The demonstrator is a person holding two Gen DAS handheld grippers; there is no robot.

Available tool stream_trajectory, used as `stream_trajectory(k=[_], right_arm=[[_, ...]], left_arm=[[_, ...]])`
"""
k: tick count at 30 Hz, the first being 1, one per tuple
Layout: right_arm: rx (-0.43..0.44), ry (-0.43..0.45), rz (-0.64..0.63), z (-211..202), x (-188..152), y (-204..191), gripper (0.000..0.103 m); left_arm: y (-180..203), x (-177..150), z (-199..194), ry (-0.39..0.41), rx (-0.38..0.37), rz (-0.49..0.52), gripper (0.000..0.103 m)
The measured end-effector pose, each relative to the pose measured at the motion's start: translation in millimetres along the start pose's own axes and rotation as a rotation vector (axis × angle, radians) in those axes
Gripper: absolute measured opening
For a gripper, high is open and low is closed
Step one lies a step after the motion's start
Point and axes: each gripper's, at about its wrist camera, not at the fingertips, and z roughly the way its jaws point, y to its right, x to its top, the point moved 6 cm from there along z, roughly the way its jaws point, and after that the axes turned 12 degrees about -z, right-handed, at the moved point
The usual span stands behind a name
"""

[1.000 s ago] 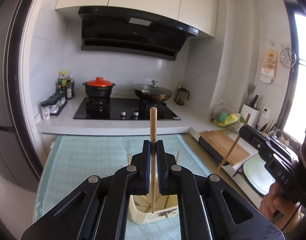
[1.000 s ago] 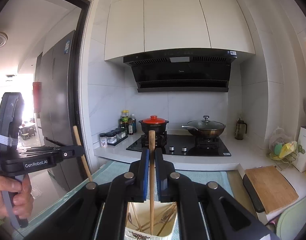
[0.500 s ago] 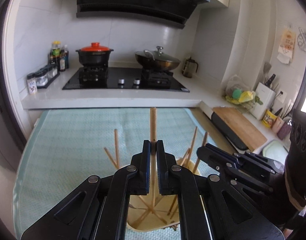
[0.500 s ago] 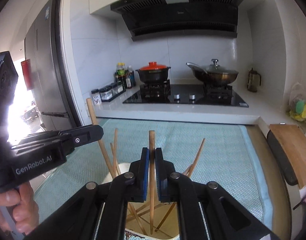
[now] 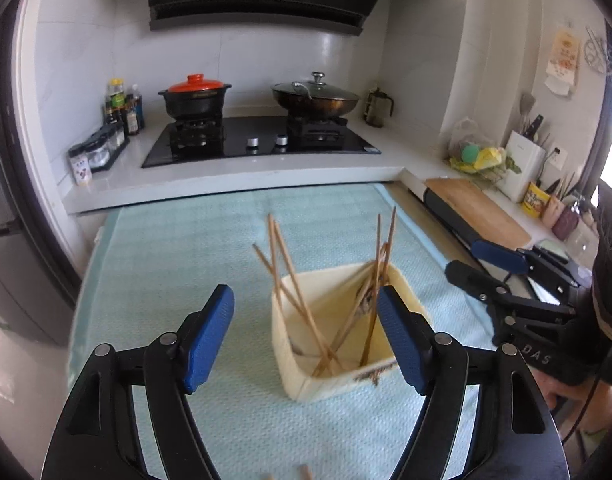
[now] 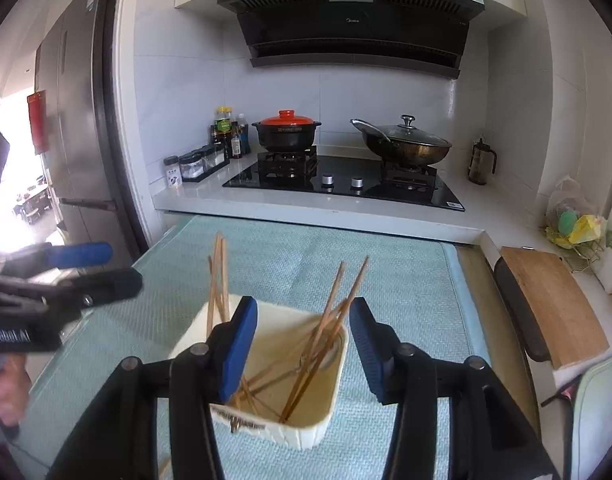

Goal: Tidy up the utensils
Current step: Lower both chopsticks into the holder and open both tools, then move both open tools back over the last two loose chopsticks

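Note:
A cream square container (image 5: 326, 386) stands on the teal mat (image 5: 166, 260), with several wooden chopsticks (image 5: 289, 280) leaning inside it. My left gripper (image 5: 305, 312) hovers just before the container. Its jaws are opening, and no chopstick is pressed between the blue pads (image 5: 208, 338). In the right wrist view the container (image 6: 274, 428) and its chopsticks (image 6: 346, 292) sit right below my right gripper (image 6: 303, 304). Its jaws are also opening and grip nothing. Each view shows the other gripper, the right gripper (image 5: 470, 264) and the left gripper (image 6: 114, 266).
Loose chopstick ends (image 5: 304, 470) lie on the mat near me. Behind the mat runs a counter with a black hob (image 6: 346, 180), a red-lidded pot (image 6: 287, 132) and a wok (image 6: 402, 146). Spice jars (image 6: 194, 166) stand at the left and a wooden cutting board (image 6: 550, 300) lies at the right.
Both grippers came down over the container and went from shut on a chopstick each to open. The two chopsticks now stand in the container with the others.

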Motion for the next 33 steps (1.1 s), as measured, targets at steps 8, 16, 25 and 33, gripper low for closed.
stream_trajectory(k=[8,16,25,33], right_arm=[[0.059,-0.058,-0.1,-82.3,-98.2,-43.7,0.053],[0.066,-0.137,-0.024,-123.5,-203.3,-78.5,0.053],[0.049,-0.241,0.057,-124.3,-269.5,-93.4,0.055],[0.055,-0.229,0.143,-118.7,-267.2,-87.4,0.055]], left_arm=[[-46.3,-84.6,-113.8,-0.017,0.112,0.09,0.092],[-82.5,-203.7,-170.7,-0.017,0.163,-0.039,0.095],[-120.4,-268.6,-149.6,-0.05,0.191,-0.235,0.095],[-138.4,-285.4,-147.2,-0.05,0.219,-0.27,0.095]])
